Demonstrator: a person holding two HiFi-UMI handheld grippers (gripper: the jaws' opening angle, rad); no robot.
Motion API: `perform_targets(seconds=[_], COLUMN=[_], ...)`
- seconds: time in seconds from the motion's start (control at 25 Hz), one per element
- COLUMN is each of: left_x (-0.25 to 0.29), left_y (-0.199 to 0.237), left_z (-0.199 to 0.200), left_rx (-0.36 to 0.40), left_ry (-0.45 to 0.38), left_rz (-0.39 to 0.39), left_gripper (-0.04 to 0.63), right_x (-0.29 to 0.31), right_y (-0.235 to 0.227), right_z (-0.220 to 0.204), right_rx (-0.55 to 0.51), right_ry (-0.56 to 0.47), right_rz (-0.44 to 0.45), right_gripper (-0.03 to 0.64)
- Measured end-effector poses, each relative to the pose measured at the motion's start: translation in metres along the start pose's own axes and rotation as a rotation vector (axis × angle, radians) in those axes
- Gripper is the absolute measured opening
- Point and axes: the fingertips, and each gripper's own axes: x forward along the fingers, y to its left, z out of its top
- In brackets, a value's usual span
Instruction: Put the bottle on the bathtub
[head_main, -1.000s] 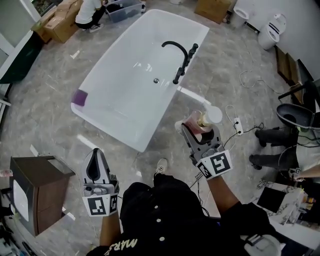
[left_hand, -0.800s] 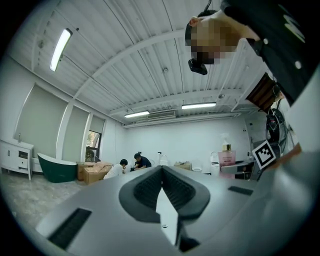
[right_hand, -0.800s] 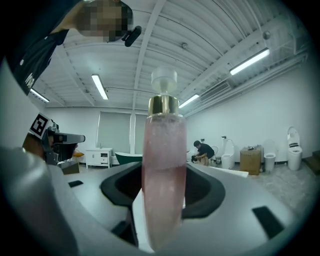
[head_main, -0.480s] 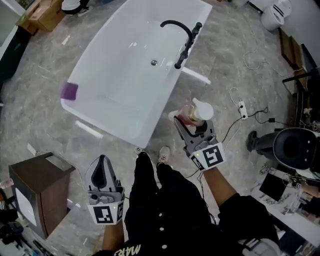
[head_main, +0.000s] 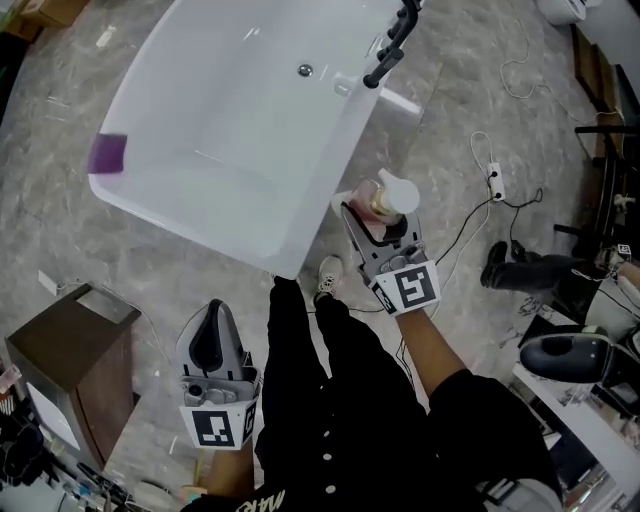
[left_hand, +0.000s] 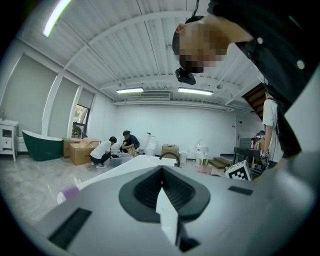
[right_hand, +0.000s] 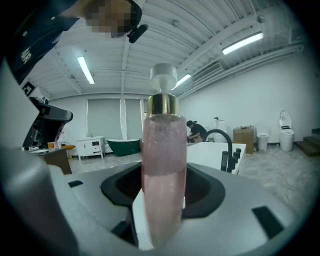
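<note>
- Head view: the white bathtub (head_main: 230, 130) lies slantwise across the grey marble floor (head_main: 100, 250), with a black faucet (head_main: 390, 45) on its right rim and a small purple item (head_main: 107, 153) on its left rim
- The right gripper (head_main: 372, 222) is held just off the tub's near right corner; the bottle (head_main: 383, 200), with its white pump top, stands upright in its jaws, over the floor and not on the tub
- The left gripper (head_main: 213, 312) is low at the left, well apart from the tub, with its jaws pressed together; a brown cabinet (head_main: 60, 370) stands left of it; a power strip (head_main: 497, 182) and its cables lie on the floor at the right
- Left gripper view: the left gripper (left_hand: 164, 202) has its jaws together with nothing between them; beyond them are the tub (left_hand: 132, 166), the faucet (left_hand: 170, 157) and the purple item (left_hand: 70, 192); two people (left_hand: 112, 149) crouch by cardboard boxes (left_hand: 79, 151) at the far wall
- Right gripper view: the right gripper (right_hand: 161, 212) pinches the bottle (right_hand: 162, 150) near its base; the bottle is clear, partly filled with pink liquid, with a gold collar and a white pump; the tub (right_hand: 210, 152) and the faucet (right_hand: 226, 145) are behind it to the right; a dark green tub (right_hand: 122, 146) stands far back
</note>
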Motion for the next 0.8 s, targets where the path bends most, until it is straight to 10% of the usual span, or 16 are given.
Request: perform_targets(seconds=[0.8], left_x=[0.003], left_y=[0.034], left_z=[-0.085], left_rx=[-0.111], left_ry=[0.098], left_rz=[-0.006], left_gripper=[0.009], right_x=[0.064], right_y=[0.002], right_z=[-0.123], right_rx=[-0.003], right_ry=[0.105], right_rz=[-0.059], right_gripper=[0.229])
